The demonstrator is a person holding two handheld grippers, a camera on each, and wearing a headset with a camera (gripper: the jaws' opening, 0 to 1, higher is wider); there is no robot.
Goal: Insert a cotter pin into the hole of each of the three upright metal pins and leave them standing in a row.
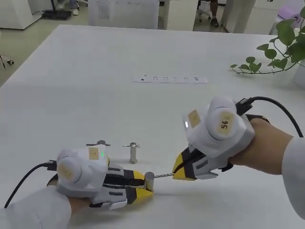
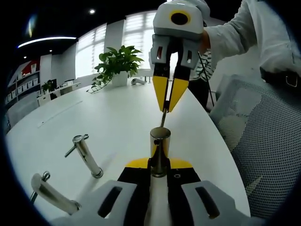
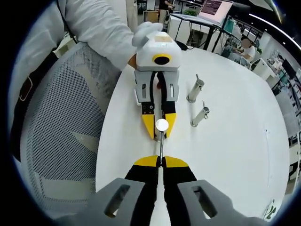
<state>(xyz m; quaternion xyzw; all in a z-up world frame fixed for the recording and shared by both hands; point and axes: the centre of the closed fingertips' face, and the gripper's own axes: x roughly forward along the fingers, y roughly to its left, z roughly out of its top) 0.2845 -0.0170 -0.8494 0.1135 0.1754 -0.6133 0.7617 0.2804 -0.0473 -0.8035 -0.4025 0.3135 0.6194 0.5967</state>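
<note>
A wide white table [image 1: 143, 71] carried everything. A grey mesh chair [image 2: 263, 141] stood off the table's near edge, seen from the left gripper view. A leafy green plant [image 1: 281, 43] sat near the far right corner. A flat white power strip [image 1: 170, 78] lay toward the middle of the table.

Close to the near edge, two hand-held grippers faced each other tip to tip. The left gripper [image 1: 145, 183] lay low over the table with its yellow-tipped jaws pressed against the sides of an upright metal pin [image 1: 149, 180], pinching it. The right gripper [image 1: 178, 171] came in from the right, tilted down, with its jaws closed on a thin cotter pin [image 1: 163, 176].

The cotter pin ran level between the two grippers. Its free end met the gripped pin just below that pin's flat round top. Whether the tip had entered the hole could not be told.

Two more metal pins stood upright just behind, farther from the near edge. The second pin [image 1: 134, 151] stood apart from both grippers with a thin cross-piece through its top. The third pin [image 1: 101, 143] stood to its left, partly hidden behind the left gripper's body, with a thin cross-piece through its top as well.
</note>
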